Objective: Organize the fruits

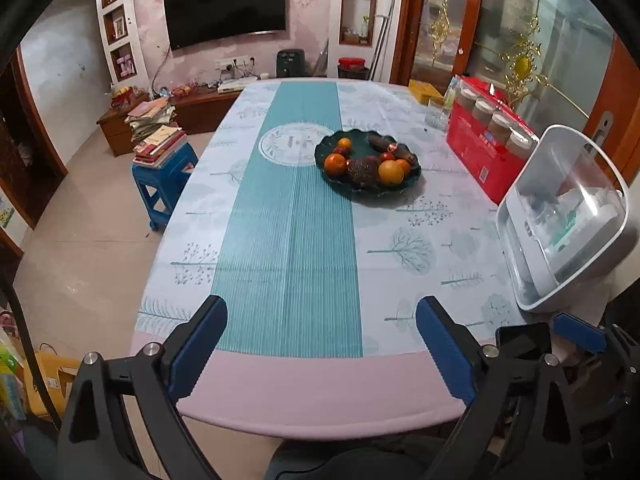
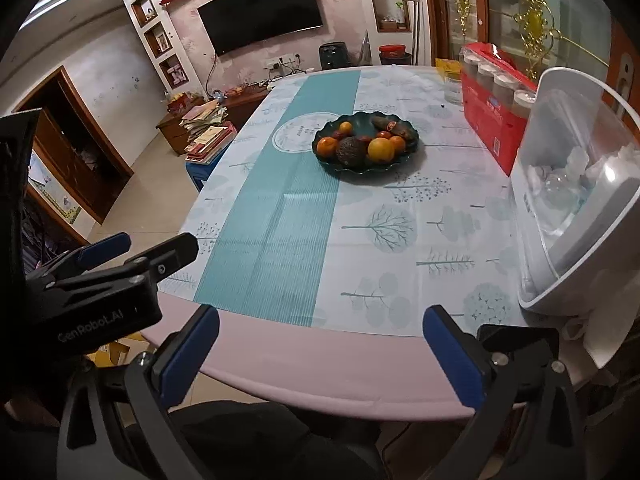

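Note:
A dark green scalloped plate (image 1: pixel 412 178) (image 2: pixel 412 142) stands on the table's far half. It holds oranges (image 1: pixel 391 172) (image 2: pixel 381 149), a dark avocado (image 1: pixel 362 173) (image 2: pixel 349 151), small red fruits and brown elongated fruits (image 1: pixel 380 143). My left gripper (image 1: pixel 322 344) is open and empty over the table's near edge, far from the plate. My right gripper (image 2: pixel 322 350) is open and empty, also at the near edge. The left gripper also shows in the right wrist view (image 2: pixel 144 250) at the left.
The table (image 1: pixel 320 396) has a teal and white tree-print cloth. A white lidded container (image 1: pixel 568 220) (image 2: pixel 576 192) and a red box of jars (image 1: pixel 486 140) (image 2: pixel 494 120) stand along the right side, with a glass (image 1: pixel 436 114) behind. A blue stool (image 1: pixel 164 188) with books stands left.

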A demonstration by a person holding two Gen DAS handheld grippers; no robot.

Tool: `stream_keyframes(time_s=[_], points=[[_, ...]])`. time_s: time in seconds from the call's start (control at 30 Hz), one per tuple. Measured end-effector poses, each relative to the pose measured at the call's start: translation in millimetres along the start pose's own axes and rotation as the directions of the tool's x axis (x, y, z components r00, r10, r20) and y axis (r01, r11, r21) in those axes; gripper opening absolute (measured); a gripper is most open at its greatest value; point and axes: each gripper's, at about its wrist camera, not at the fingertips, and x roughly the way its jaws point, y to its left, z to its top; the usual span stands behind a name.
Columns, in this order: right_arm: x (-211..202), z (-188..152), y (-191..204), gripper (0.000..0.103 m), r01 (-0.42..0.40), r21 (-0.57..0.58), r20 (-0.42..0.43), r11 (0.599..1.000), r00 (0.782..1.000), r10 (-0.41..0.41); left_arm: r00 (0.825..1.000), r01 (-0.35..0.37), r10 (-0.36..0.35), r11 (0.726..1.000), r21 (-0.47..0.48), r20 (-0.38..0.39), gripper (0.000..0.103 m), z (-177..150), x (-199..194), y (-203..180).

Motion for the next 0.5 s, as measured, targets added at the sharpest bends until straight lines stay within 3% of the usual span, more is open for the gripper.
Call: stream_keyframes(time_s=[0.5], points=[[11.6, 4.4, 1.3, 0.103, 0.047, 0.031, 0.035, 0.998, 0.998, -0.048, 0.999, -0.005, 0.006, 0.999, -0.035, 0.038, 0.102, 2.1, 8.1, 5.1]])
